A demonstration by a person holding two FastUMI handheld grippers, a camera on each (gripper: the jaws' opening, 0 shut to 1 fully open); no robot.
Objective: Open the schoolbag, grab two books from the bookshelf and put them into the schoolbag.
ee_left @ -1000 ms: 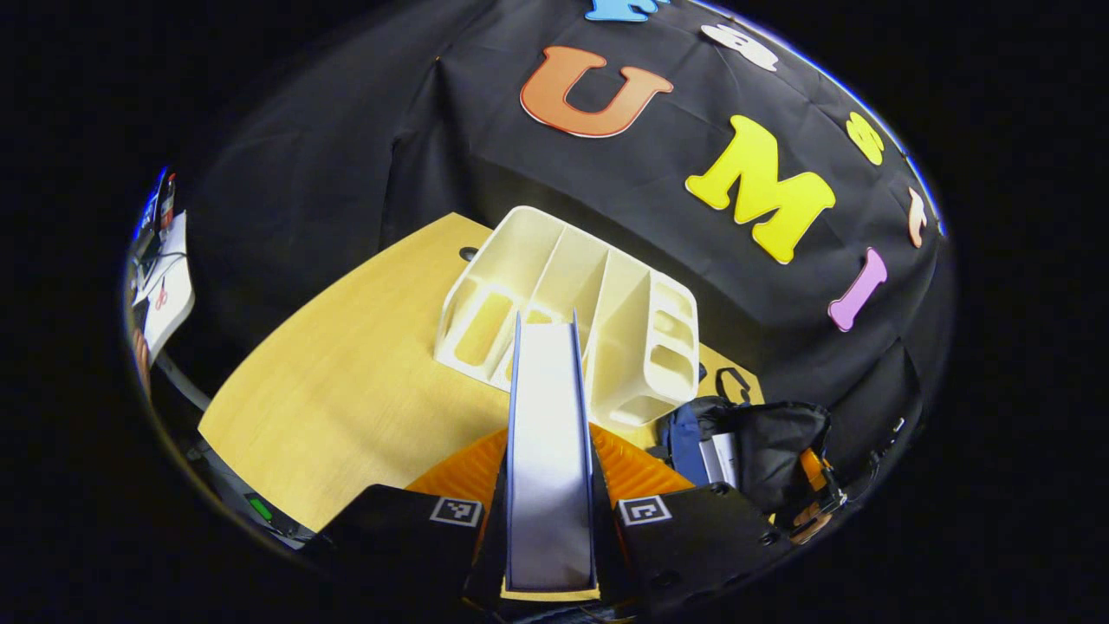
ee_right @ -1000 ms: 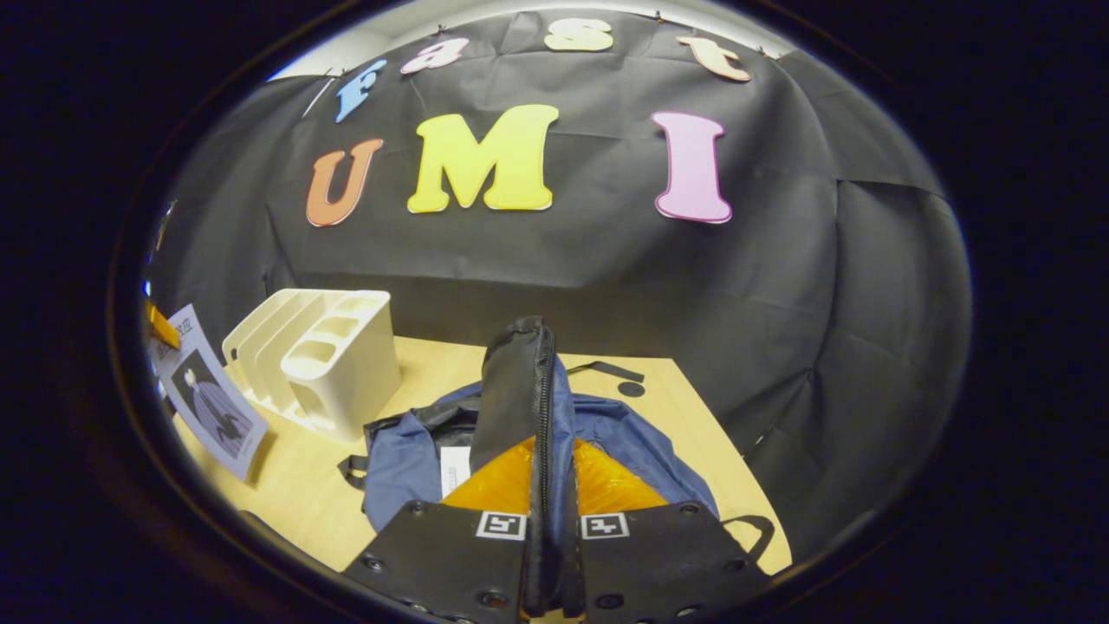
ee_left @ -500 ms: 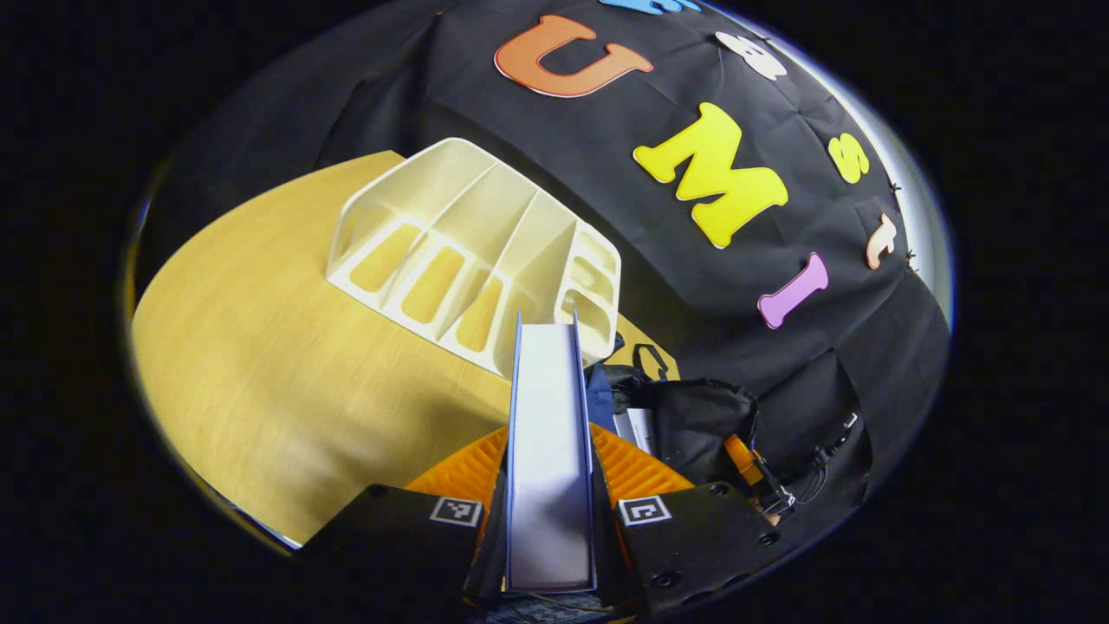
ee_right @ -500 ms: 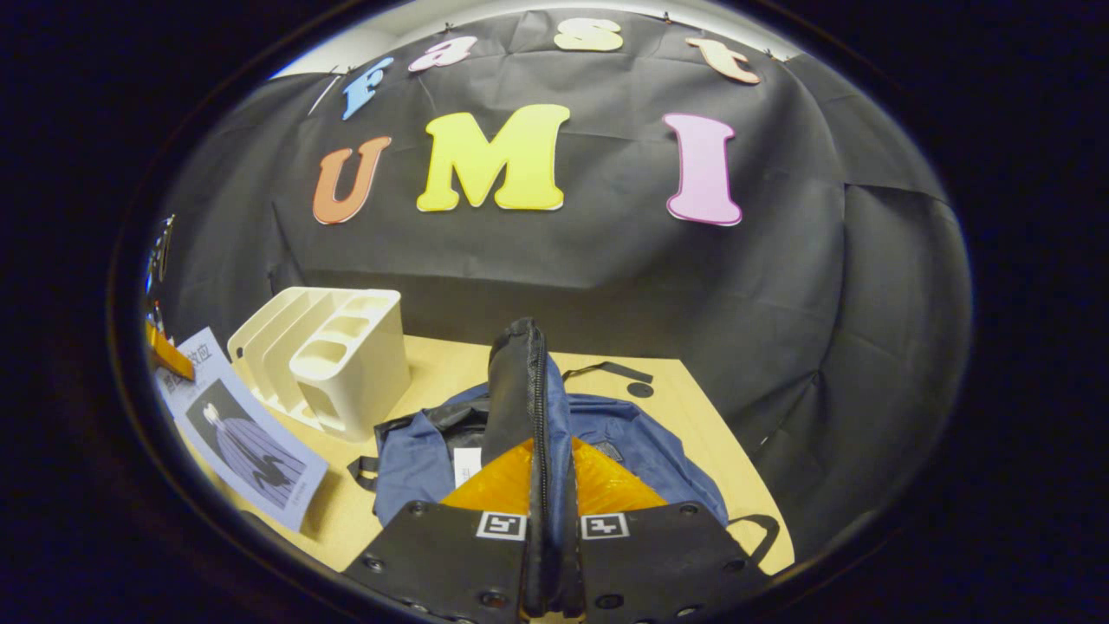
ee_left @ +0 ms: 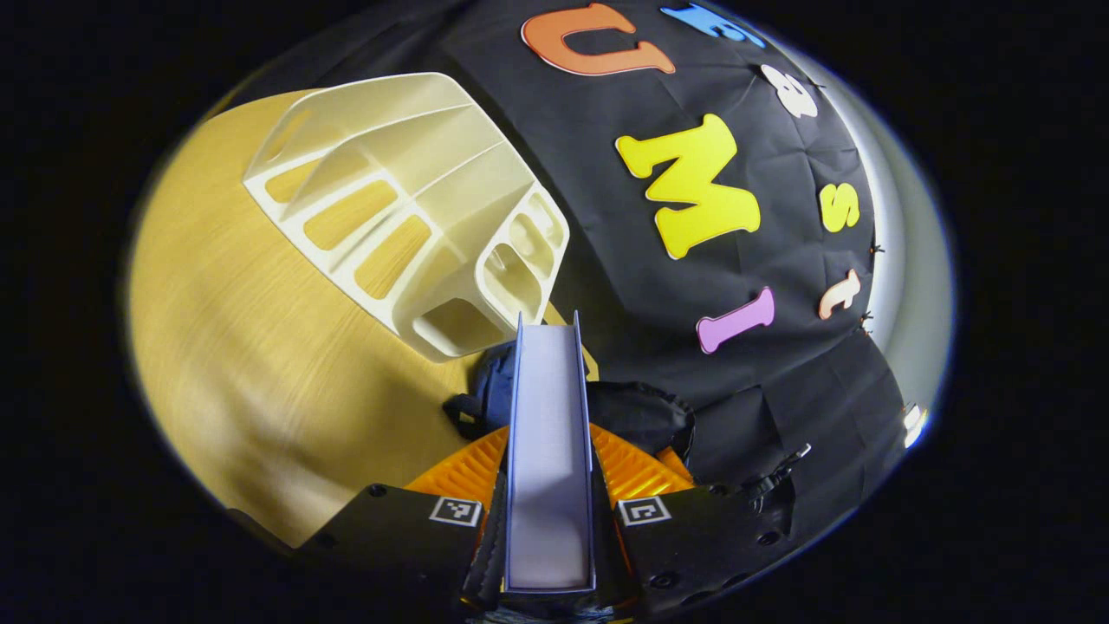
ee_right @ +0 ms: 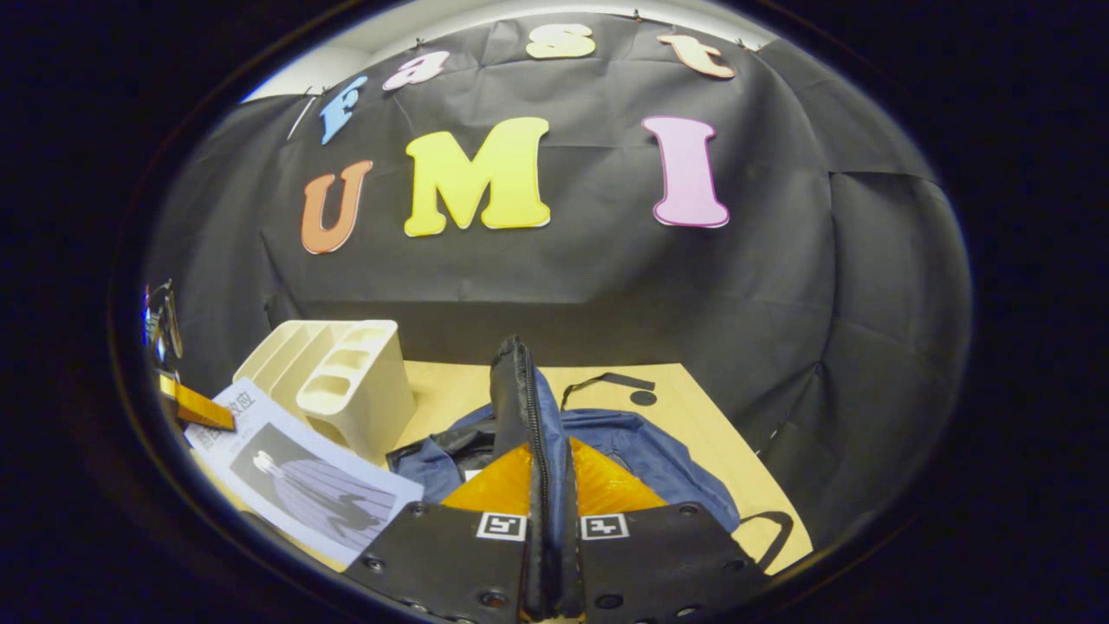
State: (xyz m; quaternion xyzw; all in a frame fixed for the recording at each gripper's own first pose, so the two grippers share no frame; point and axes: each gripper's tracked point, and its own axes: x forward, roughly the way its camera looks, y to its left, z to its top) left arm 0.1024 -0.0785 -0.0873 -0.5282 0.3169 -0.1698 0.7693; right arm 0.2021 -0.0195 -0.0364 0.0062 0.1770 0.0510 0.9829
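My left gripper (ee_left: 550, 464) is shut on a thin book (ee_left: 548, 399), seen edge-on, whose far end reaches over the dark schoolbag (ee_left: 645, 416). The white bookshelf (ee_left: 407, 208) stands up and to the left of it. In the right gripper view my right gripper (ee_right: 548, 455) is shut on the bag's black zippered flap (ee_right: 518, 399) and holds it upright above the blue schoolbag (ee_right: 645, 451). The same book (ee_right: 303, 485), its cover showing a drawn figure, hangs at the lower left beside the bookshelf (ee_right: 346, 381), with the left gripper's finger (ee_right: 201, 412) on it.
Bag and shelf rest on a light wooden table (ee_right: 693, 407), whose right edge runs close to the bag. A black strap (ee_right: 606, 381) and a round hole (ee_right: 643, 398) lie behind the bag, a strap loop (ee_right: 775, 529) at its right. The booth's cloth wall stands just behind.
My left gripper has carried the book to the right, away from the bookshelf and up to the bag. The right gripper has kept its hold on the flap, nearly still.
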